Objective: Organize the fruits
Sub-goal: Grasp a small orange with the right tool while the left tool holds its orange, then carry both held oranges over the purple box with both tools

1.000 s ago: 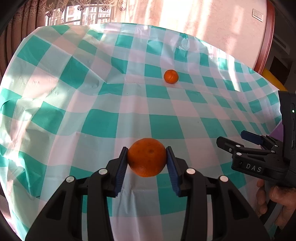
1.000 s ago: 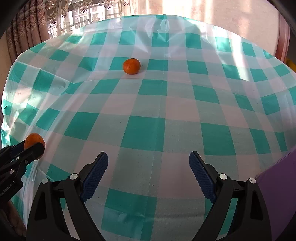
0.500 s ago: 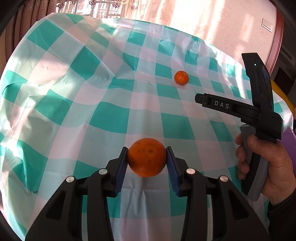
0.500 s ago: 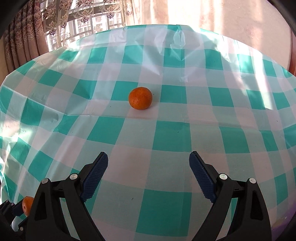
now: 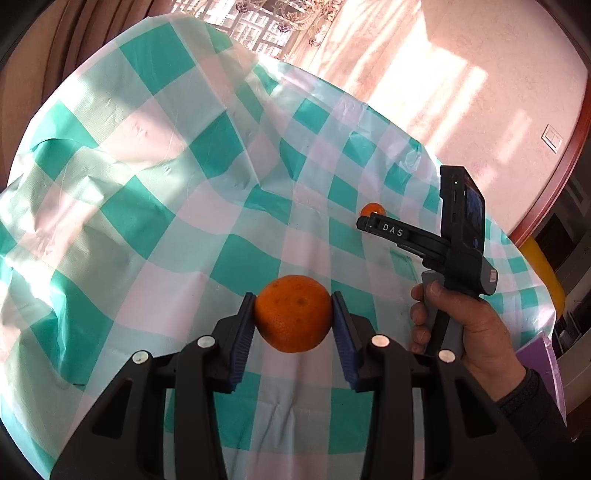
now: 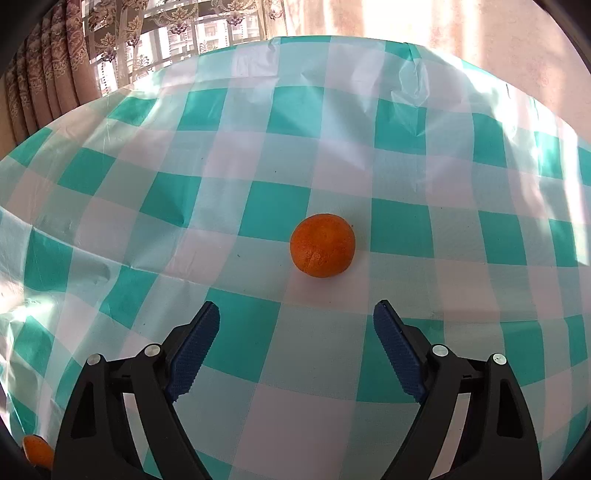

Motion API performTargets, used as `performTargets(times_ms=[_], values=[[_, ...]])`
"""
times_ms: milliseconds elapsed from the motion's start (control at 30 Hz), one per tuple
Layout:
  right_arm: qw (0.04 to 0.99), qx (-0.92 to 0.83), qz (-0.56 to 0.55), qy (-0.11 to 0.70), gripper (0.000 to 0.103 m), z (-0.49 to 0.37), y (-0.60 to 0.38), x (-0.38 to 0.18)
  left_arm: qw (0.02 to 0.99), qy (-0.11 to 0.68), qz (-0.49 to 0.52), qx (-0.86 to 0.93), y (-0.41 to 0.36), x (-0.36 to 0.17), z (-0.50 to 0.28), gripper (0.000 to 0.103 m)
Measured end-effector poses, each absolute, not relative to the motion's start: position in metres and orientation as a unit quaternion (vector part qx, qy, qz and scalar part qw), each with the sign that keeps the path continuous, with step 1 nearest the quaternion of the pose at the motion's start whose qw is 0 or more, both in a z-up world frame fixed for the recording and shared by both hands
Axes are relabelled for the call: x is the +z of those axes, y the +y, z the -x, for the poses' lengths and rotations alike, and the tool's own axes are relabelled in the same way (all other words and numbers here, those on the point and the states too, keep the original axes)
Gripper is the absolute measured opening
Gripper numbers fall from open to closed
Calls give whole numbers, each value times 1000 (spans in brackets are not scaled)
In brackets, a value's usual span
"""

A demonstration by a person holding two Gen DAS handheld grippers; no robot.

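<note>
My left gripper point(image 5: 293, 314) is shut on an orange point(image 5: 293, 313) and holds it above the checked tablecloth point(image 5: 147, 221). A second orange point(image 6: 322, 245) lies on the cloth, straight ahead of my right gripper point(image 6: 297, 325), which is open and empty a short way in front of it. In the left wrist view the right gripper point(image 5: 369, 221) reaches toward that second orange point(image 5: 372, 209), partly hiding it. The held orange also shows at the bottom left corner of the right wrist view point(image 6: 36, 451).
The round table is covered by a green and white checked cloth point(image 6: 258, 350) with creases. A curtained window point(image 6: 166, 33) stands behind it and a pink wall point(image 5: 461, 92) to the right. A purple object point(image 5: 539, 354) and a yellow object point(image 5: 543, 269) lie at the right edge.
My right gripper has moved forward toward the second orange, which now looks larger and centred between the open jaws. My left gripper still holds its orange and has lifted and turned left.
</note>
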State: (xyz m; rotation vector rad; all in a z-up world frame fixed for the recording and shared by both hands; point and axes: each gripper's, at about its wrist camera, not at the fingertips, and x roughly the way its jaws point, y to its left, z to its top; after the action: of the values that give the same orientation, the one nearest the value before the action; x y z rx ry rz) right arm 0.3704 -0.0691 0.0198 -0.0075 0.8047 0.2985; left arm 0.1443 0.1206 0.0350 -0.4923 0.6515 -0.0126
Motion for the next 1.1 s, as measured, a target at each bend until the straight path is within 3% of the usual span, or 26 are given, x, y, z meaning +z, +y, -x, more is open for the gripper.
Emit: performTargets(times_ms=[167,300,467,533,1100], values=[[902,155,-25,403,74,-391,-68,17,920,248,301,43,158,53,-134,41],[901,148,-35,406,68,-404,-67,15,914,241,308,113,177,52,-127,41],[901,139,-40,410,57,-416,-69,16,910,251,283,169,186,51,-127,41],[899,136,-38,415,44,-419,-70,15,909,253,280,176,187,51,-127,41],[905,150,-51,394,43,-329,-85,31,920,265,235,170,169,55,-122,41]])
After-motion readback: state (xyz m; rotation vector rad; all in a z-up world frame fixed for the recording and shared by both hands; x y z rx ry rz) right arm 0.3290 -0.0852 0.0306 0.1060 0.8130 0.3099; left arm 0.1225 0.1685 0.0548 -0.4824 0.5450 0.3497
